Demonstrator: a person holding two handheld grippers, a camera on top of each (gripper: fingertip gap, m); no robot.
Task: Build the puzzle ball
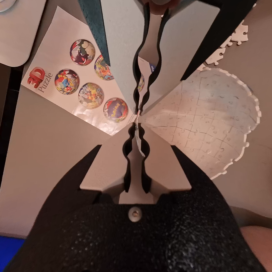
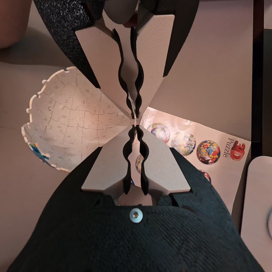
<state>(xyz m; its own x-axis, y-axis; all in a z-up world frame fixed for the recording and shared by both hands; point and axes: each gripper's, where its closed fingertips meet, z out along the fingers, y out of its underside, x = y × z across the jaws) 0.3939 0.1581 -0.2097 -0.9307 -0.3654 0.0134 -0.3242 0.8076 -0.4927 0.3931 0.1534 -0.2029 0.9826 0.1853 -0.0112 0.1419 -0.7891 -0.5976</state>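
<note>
Both grippers, left [image 1: 137, 125] and right [image 2: 135, 125], meet tip to tip, each pinching a small piece [image 1: 139, 141] edge-on. Half-built shell [image 2: 70, 122] sits beside on table. Next, judged: mate pieces' tabs.

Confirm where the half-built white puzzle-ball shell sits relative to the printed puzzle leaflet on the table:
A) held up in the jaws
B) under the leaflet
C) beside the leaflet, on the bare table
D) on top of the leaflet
C: the half-built white puzzle-ball shell rests open side up on the bare beige table, next to the printed puzzle leaflet, not on it.
</note>
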